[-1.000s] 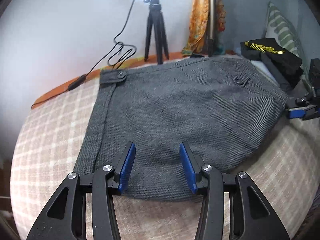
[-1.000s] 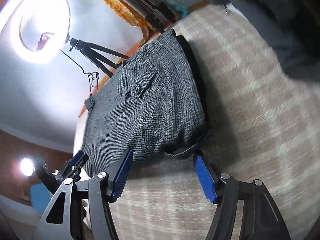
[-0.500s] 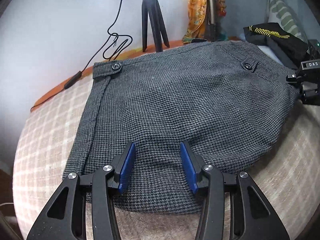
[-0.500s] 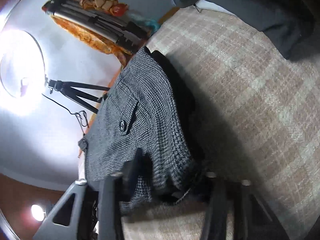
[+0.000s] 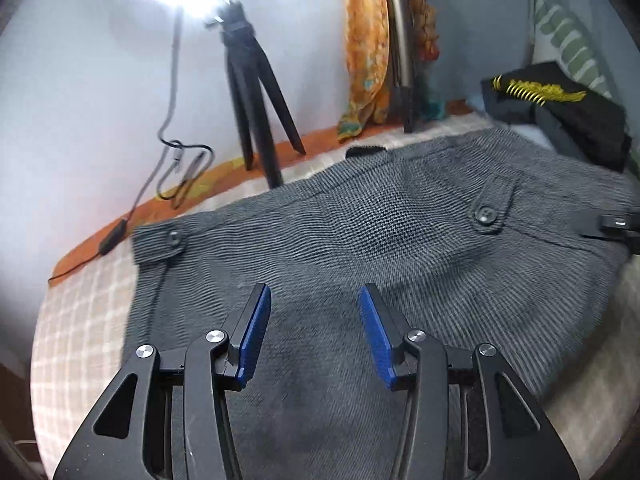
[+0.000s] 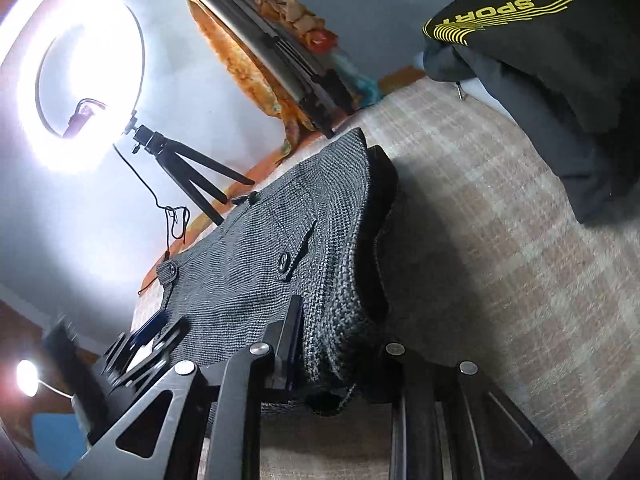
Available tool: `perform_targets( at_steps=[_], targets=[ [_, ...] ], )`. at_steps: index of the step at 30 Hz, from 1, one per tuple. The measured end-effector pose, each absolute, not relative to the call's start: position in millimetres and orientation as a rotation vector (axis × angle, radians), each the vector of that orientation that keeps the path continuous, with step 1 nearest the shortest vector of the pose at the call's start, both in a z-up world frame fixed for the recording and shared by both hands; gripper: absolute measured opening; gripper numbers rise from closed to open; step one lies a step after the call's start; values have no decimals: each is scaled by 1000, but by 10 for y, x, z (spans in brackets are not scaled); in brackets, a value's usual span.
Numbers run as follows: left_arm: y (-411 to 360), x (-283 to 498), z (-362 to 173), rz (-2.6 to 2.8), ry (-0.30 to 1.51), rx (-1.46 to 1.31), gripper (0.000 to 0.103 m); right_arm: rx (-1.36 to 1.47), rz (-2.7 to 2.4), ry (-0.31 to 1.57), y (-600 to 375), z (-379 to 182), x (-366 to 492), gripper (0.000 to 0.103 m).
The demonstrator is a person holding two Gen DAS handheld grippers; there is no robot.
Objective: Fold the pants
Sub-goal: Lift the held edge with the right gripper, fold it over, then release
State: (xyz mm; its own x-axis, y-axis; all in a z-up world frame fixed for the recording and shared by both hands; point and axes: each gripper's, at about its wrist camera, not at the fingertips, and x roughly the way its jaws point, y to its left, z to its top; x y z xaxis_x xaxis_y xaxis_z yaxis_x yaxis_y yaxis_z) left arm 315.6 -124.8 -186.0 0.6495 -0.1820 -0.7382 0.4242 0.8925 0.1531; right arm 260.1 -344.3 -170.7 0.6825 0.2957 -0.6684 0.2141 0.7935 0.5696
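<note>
- Left tongs (image 5: 312,334), at the bottom centre of the left wrist view, stand wide open with blue pads (image 5: 253,338) apart, holding nothing, poised over the near part of the pants (image 5: 360,248).
- Right tongs (image 6: 340,364), at the bottom centre of the right wrist view, are clamped on a thick bunched corner of the pants (image 6: 280,248); the cloth fills the gap between the pads and bulges out below.
- The same tongs show only as a dark sliver at the right edge of the left wrist view, at the edge of the pants.
- The grey houndstooth pants lie folded on a checked bedcover (image 6: 500,220), filling the middle of the left wrist view, with a buttoned pocket flap (image 5: 490,210) right of centre and a buttoned tab (image 5: 160,240) at centre left.
- A black tripod (image 5: 256,92) stands behind the pants in the upper centre, with a cable (image 5: 176,152) trailing at its left.
- A ring light (image 6: 80,92) glares in the upper left of the right wrist view.
- An orange cloth (image 5: 366,48) hangs at upper centre.
- A black garment (image 6: 532,48) with yellow "SPORT" lettering lies in the upper right of the right wrist view, apart from the pants.
</note>
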Motion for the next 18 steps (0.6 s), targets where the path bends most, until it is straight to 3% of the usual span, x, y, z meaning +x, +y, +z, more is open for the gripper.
perform_targets(
  at_steps=[5, 18],
  targets=[
    [-1276, 3274, -2107, -348, 859, 339, 47, 675, 63, 837, -3473, -1691, 2588, 21],
    [-547, 2664, -1877, -344, 803, 244, 48, 578, 63, 800, -3269, -1461, 2642, 21]
  ],
)
